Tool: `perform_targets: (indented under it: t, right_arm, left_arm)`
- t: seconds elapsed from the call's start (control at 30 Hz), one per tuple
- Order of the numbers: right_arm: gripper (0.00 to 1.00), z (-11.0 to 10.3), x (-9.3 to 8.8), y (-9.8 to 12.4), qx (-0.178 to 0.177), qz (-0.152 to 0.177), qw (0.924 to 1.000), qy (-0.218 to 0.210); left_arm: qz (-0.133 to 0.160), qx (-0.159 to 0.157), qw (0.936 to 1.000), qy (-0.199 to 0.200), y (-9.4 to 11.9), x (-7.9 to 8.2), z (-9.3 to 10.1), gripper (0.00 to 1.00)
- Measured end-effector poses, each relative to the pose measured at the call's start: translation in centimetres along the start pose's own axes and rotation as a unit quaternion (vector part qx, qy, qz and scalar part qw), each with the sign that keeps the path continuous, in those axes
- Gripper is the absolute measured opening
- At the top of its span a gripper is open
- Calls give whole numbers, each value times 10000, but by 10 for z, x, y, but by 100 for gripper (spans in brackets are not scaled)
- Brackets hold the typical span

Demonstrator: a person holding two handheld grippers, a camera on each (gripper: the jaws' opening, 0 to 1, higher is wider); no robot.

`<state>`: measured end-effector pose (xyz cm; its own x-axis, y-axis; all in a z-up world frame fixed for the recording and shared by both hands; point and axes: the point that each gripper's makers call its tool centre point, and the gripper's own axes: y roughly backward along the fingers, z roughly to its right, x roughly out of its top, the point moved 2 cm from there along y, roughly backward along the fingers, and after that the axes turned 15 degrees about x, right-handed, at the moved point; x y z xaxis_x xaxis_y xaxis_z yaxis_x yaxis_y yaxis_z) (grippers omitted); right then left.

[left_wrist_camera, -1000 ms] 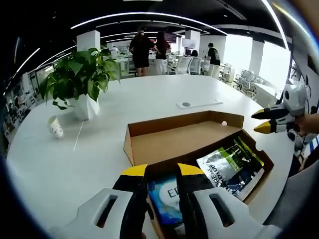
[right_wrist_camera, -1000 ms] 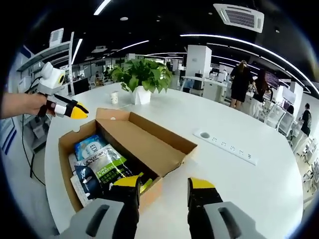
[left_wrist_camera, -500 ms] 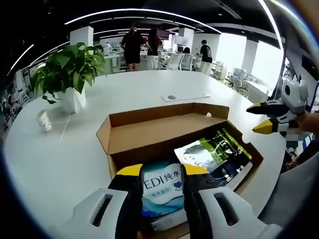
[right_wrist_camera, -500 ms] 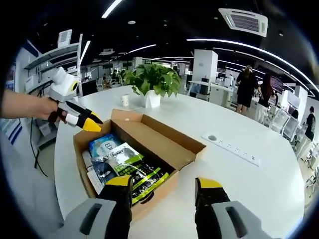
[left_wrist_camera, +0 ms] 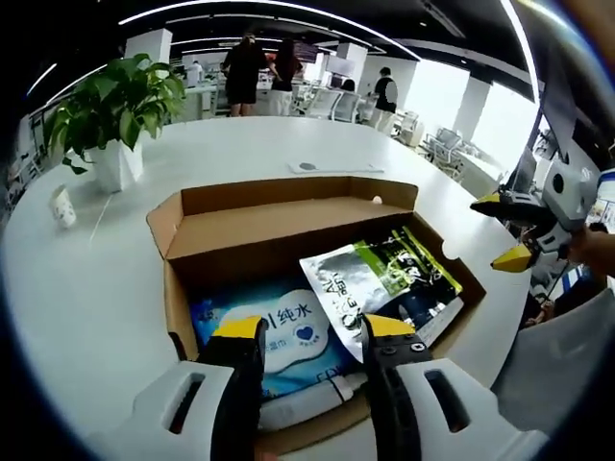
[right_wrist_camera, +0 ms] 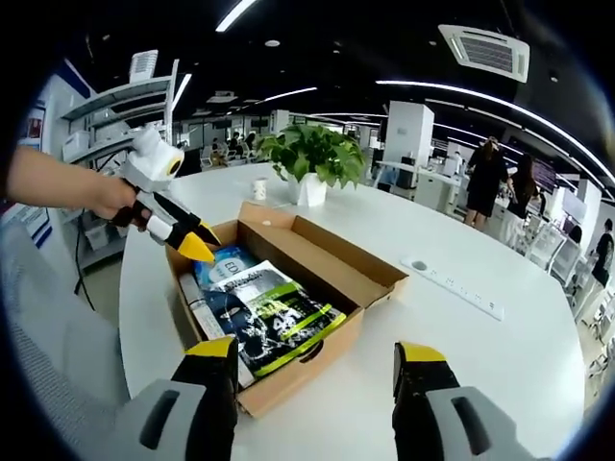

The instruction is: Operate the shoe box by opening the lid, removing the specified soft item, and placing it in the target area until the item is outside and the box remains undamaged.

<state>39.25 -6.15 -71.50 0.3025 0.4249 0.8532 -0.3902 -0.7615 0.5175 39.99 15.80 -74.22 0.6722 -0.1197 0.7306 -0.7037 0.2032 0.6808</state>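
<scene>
**Open shoe box on a white office counter, both grippers hovering at its ends**

A large open-plan office with a dark ceiling, long strip lights and a ceiling air vent (right_wrist_camera: 483, 50) surrounds a broad, rounded white counter (left_wrist_camera: 96, 279). People (left_wrist_camera: 258, 67) stand far beyond the fingers, among desks and chairs.

The cardboard shoe box (left_wrist_camera: 298, 219) sits open on the counter, its lid folded back flat on the side away from the left gripper. In the right gripper view the box (right_wrist_camera: 370, 280) has its long axis running from just ahead of the right gripper's left finger away toward the upper left.

Inside lie soft packs. A blue and white wipes pack (left_wrist_camera: 274, 331) lies directly ahead of and between the left gripper's fingertips, its long axis across the box. A green, black and silver pouch (left_wrist_camera: 380, 279) overlaps it, lying beyond the right fingertip and pointing diagonally away to the right.

A potted plant (left_wrist_camera: 110, 106) in a white pot stands well beyond the box. A small paper cup (left_wrist_camera: 63, 206) rests near it, and a white power strip (right_wrist_camera: 452, 286) lies flat on the counter past the box.

The left gripper (left_wrist_camera: 312, 331) hangs over the near end of the box, fingers spread, holding nothing. The right gripper (right_wrist_camera: 315, 353) hovers at the opposite end, fingers spread wide, empty.
</scene>
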Motion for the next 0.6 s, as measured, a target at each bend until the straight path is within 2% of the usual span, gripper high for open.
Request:
perform_targets:
  t: [0.37,0.6]
  right_arm:
    - [83,-23,-3,6,213,96,9995,190]
    - [92,-37,-8,11,312,160,9991,252]
  left_arm:
    - [-177,-180,9997,-1,-4,-9,9,41]
    - [-269,-329,9988,225,-10,-9,16,40]
